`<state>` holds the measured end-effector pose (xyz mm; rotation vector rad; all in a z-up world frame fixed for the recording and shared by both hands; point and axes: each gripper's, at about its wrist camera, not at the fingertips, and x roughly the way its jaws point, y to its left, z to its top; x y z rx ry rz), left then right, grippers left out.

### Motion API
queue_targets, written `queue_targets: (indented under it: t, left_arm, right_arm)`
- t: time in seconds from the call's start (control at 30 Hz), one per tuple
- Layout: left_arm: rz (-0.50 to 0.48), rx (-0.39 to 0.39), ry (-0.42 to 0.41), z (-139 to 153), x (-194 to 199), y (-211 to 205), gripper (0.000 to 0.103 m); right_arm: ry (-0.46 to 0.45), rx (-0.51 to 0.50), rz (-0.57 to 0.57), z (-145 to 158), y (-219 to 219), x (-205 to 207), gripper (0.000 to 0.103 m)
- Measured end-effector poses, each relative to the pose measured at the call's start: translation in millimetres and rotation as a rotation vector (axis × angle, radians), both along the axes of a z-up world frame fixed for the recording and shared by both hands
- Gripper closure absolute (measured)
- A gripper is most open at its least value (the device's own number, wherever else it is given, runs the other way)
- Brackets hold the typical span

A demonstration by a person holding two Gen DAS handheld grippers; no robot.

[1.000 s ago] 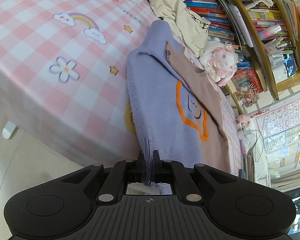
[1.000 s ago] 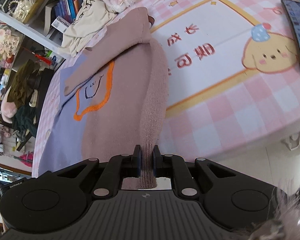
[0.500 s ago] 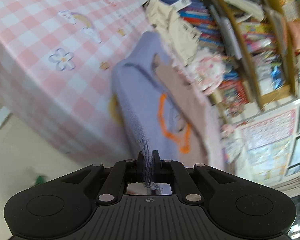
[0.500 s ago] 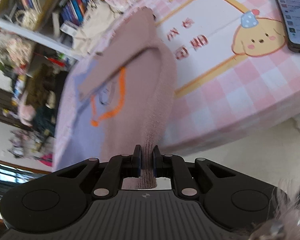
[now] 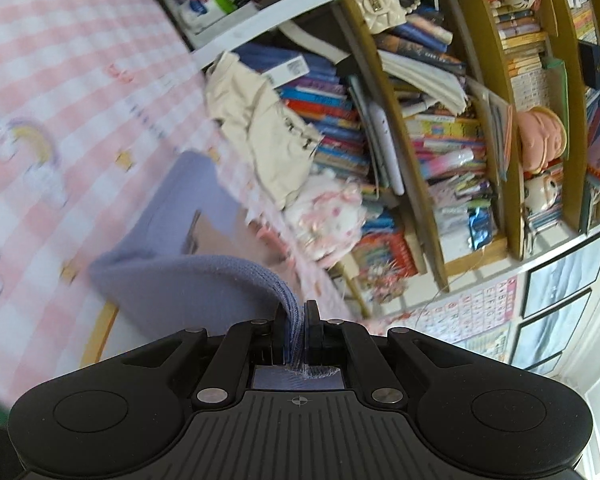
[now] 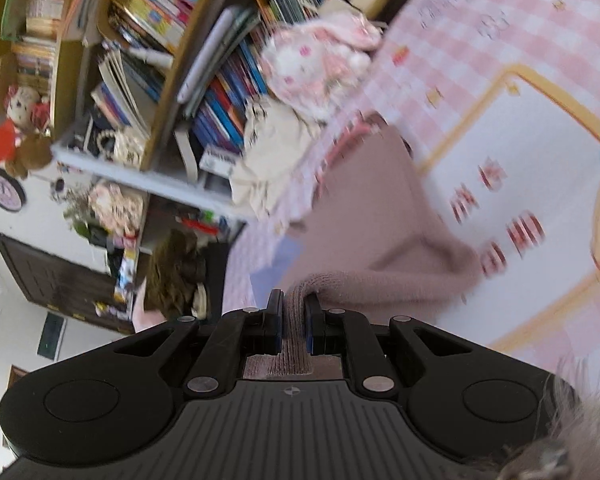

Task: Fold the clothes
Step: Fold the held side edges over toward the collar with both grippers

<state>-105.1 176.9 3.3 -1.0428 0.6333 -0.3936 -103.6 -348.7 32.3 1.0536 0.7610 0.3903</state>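
**Knit sweater: handling and grip points**

The left hand-held gripper [image 5: 296, 316] is clamped on the lilac hem of the sweater [image 5: 188, 280]; the right hand-held gripper [image 6: 292, 312] is clamped on its mauve hem. The sweater lies near the surface [image 5: 52, 80] edge. Soft, limp, light knit: grip ribbed hem corners, avoiding stretch.

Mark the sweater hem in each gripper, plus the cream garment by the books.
sweater [image 5: 188, 292], left wrist view: lavender hem fold leading into the shut left gripper [image 5: 296, 312].
sweater [image 6: 380, 280], right wrist view: mauve hem fold leading into the shut right gripper [image 6: 294, 312].
cream garment [image 5: 260, 128], left wrist view: its crumpled middle.
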Motion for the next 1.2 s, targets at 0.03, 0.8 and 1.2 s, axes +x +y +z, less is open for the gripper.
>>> queue_targets:
  t: [0.03, 0.8, 1.2]
  left_arm:
    - [-0.002, -0.001, -0.004, 1.0, 8.6, 1.2, 0.099]
    - [-0.059, -0.035, 0.116, -38.5, 153.4, 17.5, 0.098]
    - [-0.114, 0.081, 0.254, -75.6, 197.9, 15.4, 0.089]
  right_arm:
    - [-0.009, 0.002, -0.008, 2.1, 0.5, 7.0, 0.093]
    - [0.087, -0.018, -0.139, -28.9, 14.3, 131.4, 0.093]
    - [0.225, -0.078, -0.163, -70.2, 22.7, 176.2, 0.083]
